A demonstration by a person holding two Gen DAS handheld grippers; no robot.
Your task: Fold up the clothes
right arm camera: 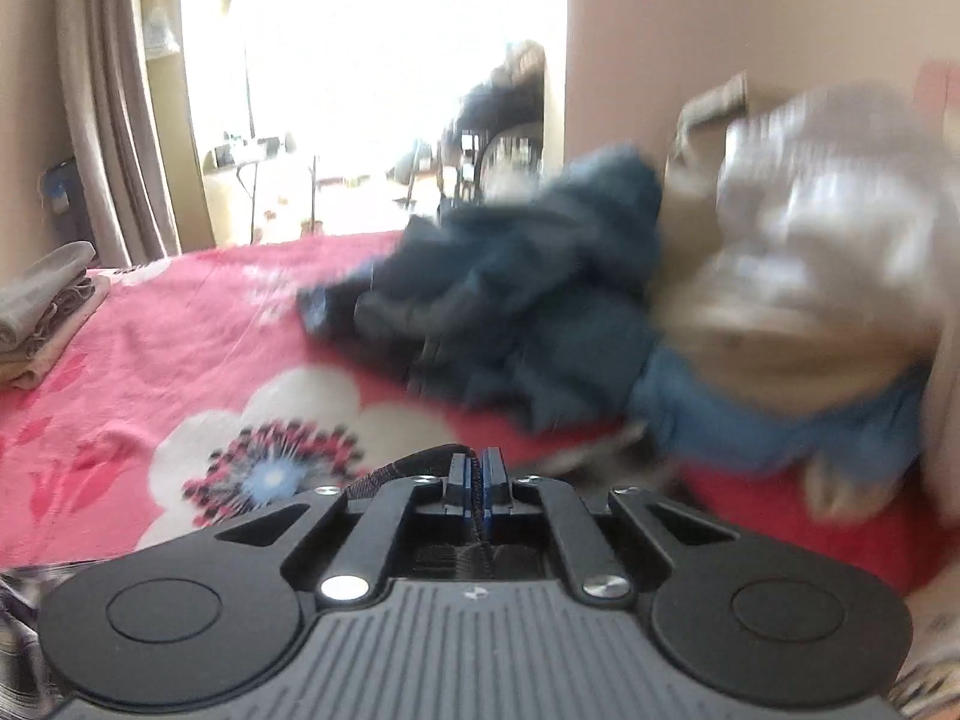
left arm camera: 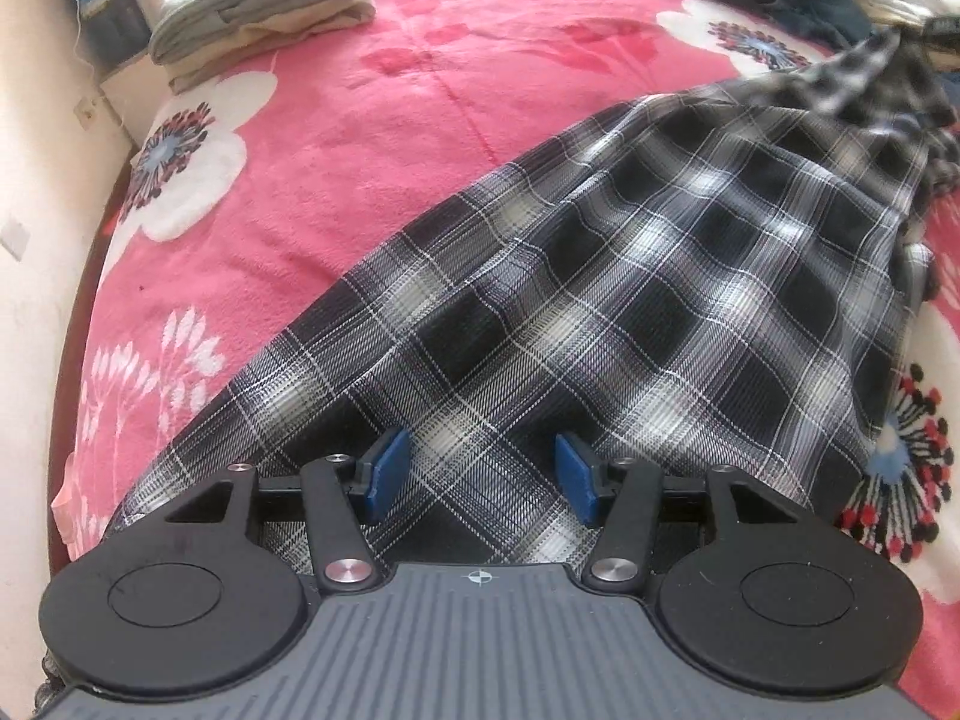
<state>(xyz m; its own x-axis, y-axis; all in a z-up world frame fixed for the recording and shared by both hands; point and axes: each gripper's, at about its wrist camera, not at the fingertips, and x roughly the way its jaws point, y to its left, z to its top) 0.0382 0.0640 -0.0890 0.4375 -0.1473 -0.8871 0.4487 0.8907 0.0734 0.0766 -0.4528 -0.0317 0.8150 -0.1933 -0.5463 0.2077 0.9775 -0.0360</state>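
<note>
The right gripper [right arm camera: 478, 480] had its jaws clenched on a thin dark strip of cloth, which ran between the blue pads and looked like an edge of the plaid garment [left arm camera: 600, 276]. The left gripper [left arm camera: 480, 474] stood with its jaws released, the pads apart and hovering over the near end of that garment without pinching it. The garment lay spread across the pink flowered blanket [left arm camera: 360, 120] on the bed, its far end lifted and blurred toward the right side.

Beyond it, a heap of unfolded clothes [right arm camera: 528, 294] in dark blue and pale cloth sat near the far right. A folded stack [left arm camera: 258, 6] rested well apart at the far left corner.

The right grip held only a narrow bite of fabric, so a quick pull would likely let it slip free. With the near end unpinned, the whole garment might drag across the blanket instead of folding over. The lifted end could also snag the heap beside it.
</note>
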